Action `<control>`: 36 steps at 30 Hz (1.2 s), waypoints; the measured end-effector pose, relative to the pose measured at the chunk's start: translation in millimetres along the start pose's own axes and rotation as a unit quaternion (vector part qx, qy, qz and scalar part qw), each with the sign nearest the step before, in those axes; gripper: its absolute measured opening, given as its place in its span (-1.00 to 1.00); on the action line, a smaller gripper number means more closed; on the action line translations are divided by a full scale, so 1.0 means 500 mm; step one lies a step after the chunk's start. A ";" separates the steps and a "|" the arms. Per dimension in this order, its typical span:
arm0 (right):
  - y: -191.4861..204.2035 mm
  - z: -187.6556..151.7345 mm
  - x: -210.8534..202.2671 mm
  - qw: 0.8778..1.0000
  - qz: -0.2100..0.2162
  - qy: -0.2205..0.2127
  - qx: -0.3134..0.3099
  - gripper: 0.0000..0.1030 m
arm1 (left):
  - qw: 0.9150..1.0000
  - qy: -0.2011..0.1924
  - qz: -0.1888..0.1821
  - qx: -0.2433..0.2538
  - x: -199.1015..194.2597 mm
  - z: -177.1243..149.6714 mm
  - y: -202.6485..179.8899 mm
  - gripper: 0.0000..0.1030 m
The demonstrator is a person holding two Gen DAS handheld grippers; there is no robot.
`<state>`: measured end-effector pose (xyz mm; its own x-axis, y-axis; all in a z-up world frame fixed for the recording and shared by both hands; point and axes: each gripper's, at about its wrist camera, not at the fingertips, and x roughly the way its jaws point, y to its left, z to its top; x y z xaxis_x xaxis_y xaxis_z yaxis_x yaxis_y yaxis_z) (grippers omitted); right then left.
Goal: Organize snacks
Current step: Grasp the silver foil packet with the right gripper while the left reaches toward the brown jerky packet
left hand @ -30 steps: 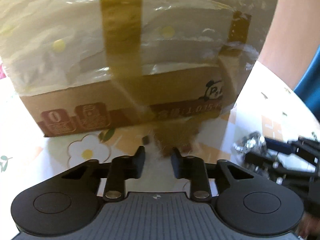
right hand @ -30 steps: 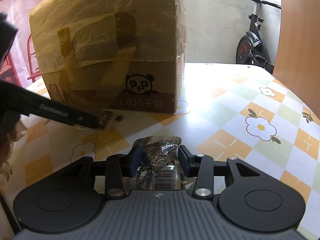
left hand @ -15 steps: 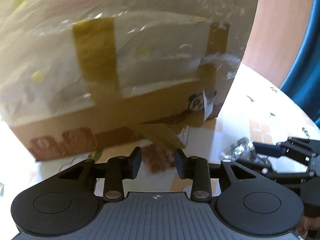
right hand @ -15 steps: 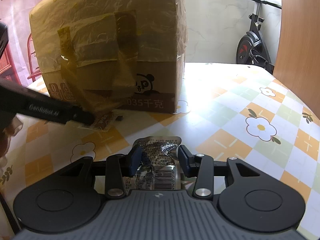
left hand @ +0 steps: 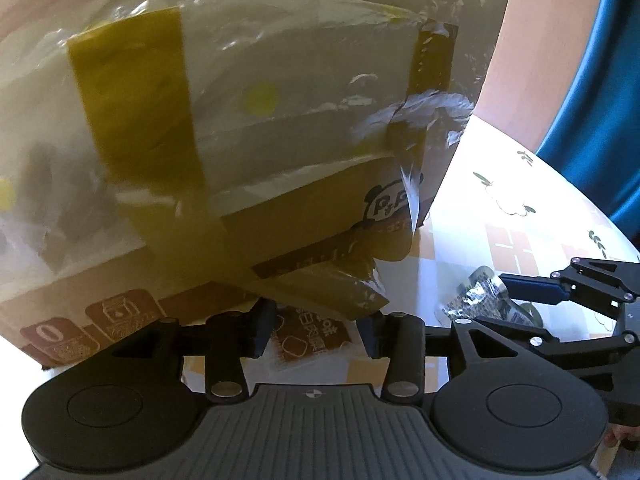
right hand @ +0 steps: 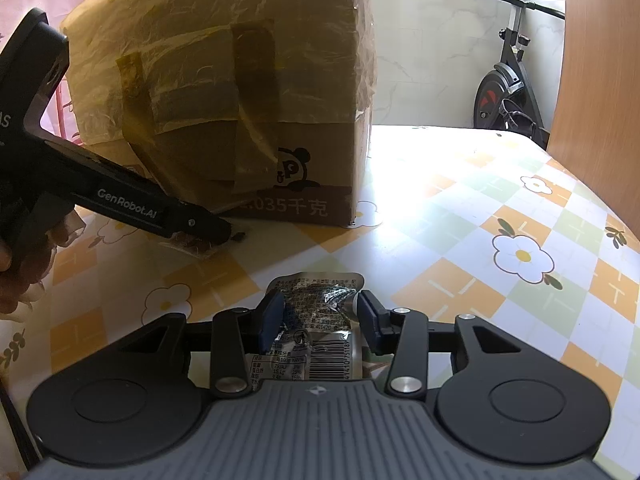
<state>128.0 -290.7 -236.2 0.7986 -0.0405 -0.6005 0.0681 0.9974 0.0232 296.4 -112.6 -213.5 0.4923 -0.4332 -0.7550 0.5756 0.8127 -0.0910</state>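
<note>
A small brown snack packet [left hand: 310,340] lies flat on the table in front of a big taped cardboard box [right hand: 240,80]. My left gripper [left hand: 316,332] hangs just over it, jaws opening, the packet between the fingers without being pressed. In the right wrist view its fingertips [right hand: 218,236] rest at the packet [right hand: 188,246], near the box's bottom edge. My right gripper [right hand: 320,314] sits low on the table, jaws easing open, both pads still against a crumpled silver snack packet [right hand: 316,320]. The left wrist view shows that silver packet [left hand: 474,298] at the right.
The flower-patterned tablecloth [right hand: 480,208] stretches open to the right of the box. A loose tape flap [left hand: 328,292] hangs off the box [left hand: 280,220] above the brown packet. Beyond the table stand an exercise bike [right hand: 508,92] and a wooden panel [right hand: 600,80]. A hand [right hand: 12,276] holds the left gripper.
The left gripper's fingers have spread apart, releasing the brown packet onto the table, and the gripper has shifted and rolled slightly. The right gripper and silver packet stayed put.
</note>
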 end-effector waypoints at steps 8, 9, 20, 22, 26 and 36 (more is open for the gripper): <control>0.003 0.000 0.002 1.000 -0.002 0.001 -0.006 -0.09 | 1.000 0.011 -0.003 -0.013 -0.033 -0.043 0.000 0.00; 0.004 0.000 0.002 1.000 -0.003 0.001 -0.006 -0.09 | 1.000 0.011 -0.004 -0.018 -0.039 -0.050 -0.001 0.00; 0.003 -0.001 0.001 1.000 -0.003 0.001 -0.008 -0.09 | 0.999 -0.015 0.004 -0.028 -0.046 -0.046 0.008 0.00; 0.003 -0.001 0.000 1.000 -0.003 0.002 -0.007 -0.09 | 0.999 -0.020 0.002 -0.027 -0.041 -0.034 0.013 0.00; 0.003 -0.001 0.000 1.000 -0.003 0.001 -0.007 -0.09 | 1.000 -0.023 -0.007 -0.004 -0.036 -0.008 0.016 0.00; 0.003 -0.001 0.000 1.000 -0.003 0.002 -0.007 -0.09 | 0.998 0.008 -0.052 0.014 -0.014 -0.031 0.028 0.08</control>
<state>127.8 -289.3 -236.5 0.7963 -0.0464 -0.6032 0.0641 0.9979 0.0079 291.1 -92.0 -219.5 0.4185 -0.5090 -0.7522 0.6421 0.7515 -0.1513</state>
